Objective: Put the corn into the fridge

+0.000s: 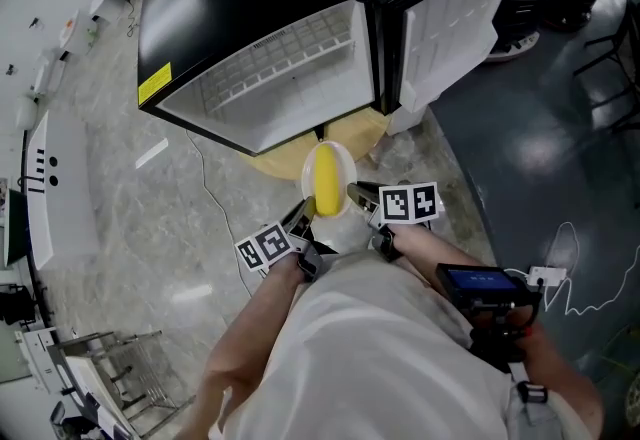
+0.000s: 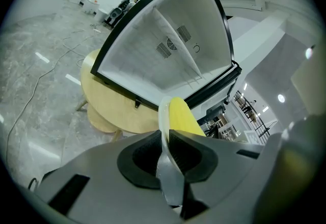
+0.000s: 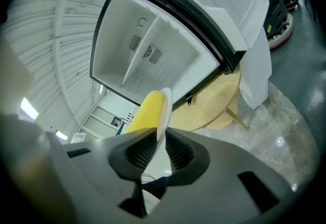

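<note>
Left claw [image 1: 303, 213] clamped on plate [image 1: 346, 171] rim; right claw [image 1: 357, 193] clamped on opposite rim. Corn [image 1: 325, 180] lying on plate. Fridge [image 1: 260, 58] open, atop round bench [image 1: 275, 161].

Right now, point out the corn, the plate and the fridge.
corn [image 1: 325, 180], head view, middle of the cob.
plate [image 1: 349, 166], head view, right rim.
fridge [image 1: 285, 68], head view, white inside with the shelf.
</note>
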Available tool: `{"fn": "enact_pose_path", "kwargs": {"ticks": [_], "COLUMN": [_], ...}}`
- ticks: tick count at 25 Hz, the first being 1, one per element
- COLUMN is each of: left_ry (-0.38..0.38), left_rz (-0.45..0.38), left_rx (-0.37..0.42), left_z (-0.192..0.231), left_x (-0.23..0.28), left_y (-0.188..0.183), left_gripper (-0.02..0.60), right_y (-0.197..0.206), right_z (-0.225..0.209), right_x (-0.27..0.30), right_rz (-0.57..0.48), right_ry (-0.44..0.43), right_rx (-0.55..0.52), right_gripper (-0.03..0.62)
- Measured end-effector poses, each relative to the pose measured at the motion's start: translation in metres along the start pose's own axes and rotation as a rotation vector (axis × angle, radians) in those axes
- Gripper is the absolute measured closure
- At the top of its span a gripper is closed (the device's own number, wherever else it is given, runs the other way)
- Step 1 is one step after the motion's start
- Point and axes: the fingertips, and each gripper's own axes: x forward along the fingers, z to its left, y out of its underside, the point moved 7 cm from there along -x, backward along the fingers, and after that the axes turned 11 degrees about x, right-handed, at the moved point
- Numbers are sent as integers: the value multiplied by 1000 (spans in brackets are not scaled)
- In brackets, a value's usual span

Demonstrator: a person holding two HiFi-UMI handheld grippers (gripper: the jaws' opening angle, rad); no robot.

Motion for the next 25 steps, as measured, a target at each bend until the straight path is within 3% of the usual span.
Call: {"fn": "enact_pose_path", "kwargs": {"ticks": [4, 17, 25], "left_ry": [7, 3, -5], "left_rz": [-29, -10, -36], "left_rx": [-11, -25, -13], "left_z": [-2, 25, 55], "left_x": [-1, 14, 36], "left_y": [-3, -17, -59], "left_gripper": [534, 534, 534], "right_y": [-5, -19, -59], "right_z": [2, -3, 2], "right_x": [0, 31, 76], "right_rz": [3, 29, 33], "right_ry": [-16, 24, 18], "right_rx": [-3, 0, -39], "right_gripper": [533, 533, 533]}}
